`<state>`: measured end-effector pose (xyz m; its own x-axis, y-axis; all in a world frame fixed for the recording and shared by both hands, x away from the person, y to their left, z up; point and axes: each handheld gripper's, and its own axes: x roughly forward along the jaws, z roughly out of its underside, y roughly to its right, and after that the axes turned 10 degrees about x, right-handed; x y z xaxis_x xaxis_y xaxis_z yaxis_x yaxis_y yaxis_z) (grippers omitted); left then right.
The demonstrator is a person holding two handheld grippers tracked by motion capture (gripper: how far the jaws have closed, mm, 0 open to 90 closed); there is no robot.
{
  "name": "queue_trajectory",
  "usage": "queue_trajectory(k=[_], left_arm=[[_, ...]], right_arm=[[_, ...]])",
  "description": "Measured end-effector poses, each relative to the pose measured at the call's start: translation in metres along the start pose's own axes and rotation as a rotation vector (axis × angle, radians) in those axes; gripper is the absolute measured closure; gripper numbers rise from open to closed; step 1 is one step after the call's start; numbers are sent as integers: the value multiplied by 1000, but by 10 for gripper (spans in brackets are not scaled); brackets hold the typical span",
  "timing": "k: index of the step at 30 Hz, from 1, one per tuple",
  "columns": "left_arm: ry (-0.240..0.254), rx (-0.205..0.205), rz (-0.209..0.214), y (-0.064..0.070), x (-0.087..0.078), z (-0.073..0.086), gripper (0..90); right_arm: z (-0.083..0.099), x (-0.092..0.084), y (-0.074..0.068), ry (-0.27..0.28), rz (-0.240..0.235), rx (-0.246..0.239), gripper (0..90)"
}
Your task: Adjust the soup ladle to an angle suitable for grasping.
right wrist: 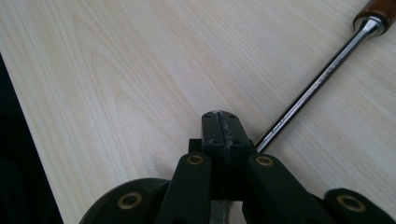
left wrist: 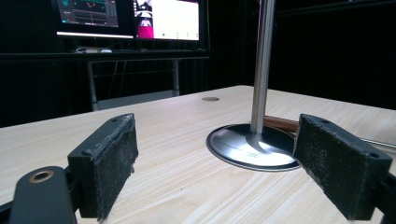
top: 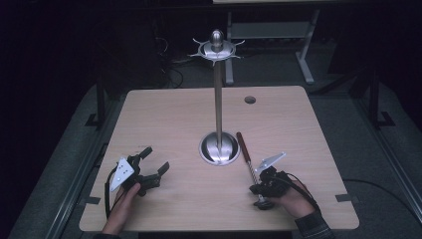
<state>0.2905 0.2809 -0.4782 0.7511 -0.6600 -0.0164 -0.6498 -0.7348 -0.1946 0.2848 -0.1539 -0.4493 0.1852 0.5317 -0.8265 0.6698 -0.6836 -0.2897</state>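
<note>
Utensil (top: 247, 158) lying on table (top: 174, 114), lower right of centre in high view, brown wooden handle end (right wrist: 377, 10) up beside round base (top: 219, 148) of metal stand (top: 217, 94), chrome shaft (right wrist: 313, 91) running down toward lower right. Working end hidden under right gripper (top: 260, 188); kind of utensil not certain. Right gripper clenched, pads pressed together in right gripper view, shaft passing just beside and under them at right; whether shaft is pinched or merely alongside, cannot tell. Left gripper (top: 153, 165) at lower left of high view, released, pads (left wrist: 108, 158) wide apart, nothing between, aimed at stand base. Likely stiff, fairly light, weight biased toward metal end. Polished shaft probably slippery and prone to rolling on flat wood; wooden handle the better hold, thicker and less slick. Hook ring at stand top (top: 217, 49), upper centre, bare; probable hanging place.
</note>
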Motion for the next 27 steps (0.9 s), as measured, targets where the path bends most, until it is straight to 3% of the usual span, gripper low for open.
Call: queue_trajectory(k=[16, 27], left_arm=[[0, 1, 0, 0, 0, 0, 131], [1, 0, 1, 0, 0, 0, 131]], right_arm=[[1, 0, 3, -24, 33, 5, 896], [5, -8, 17, -35, 85, 50, 896]])
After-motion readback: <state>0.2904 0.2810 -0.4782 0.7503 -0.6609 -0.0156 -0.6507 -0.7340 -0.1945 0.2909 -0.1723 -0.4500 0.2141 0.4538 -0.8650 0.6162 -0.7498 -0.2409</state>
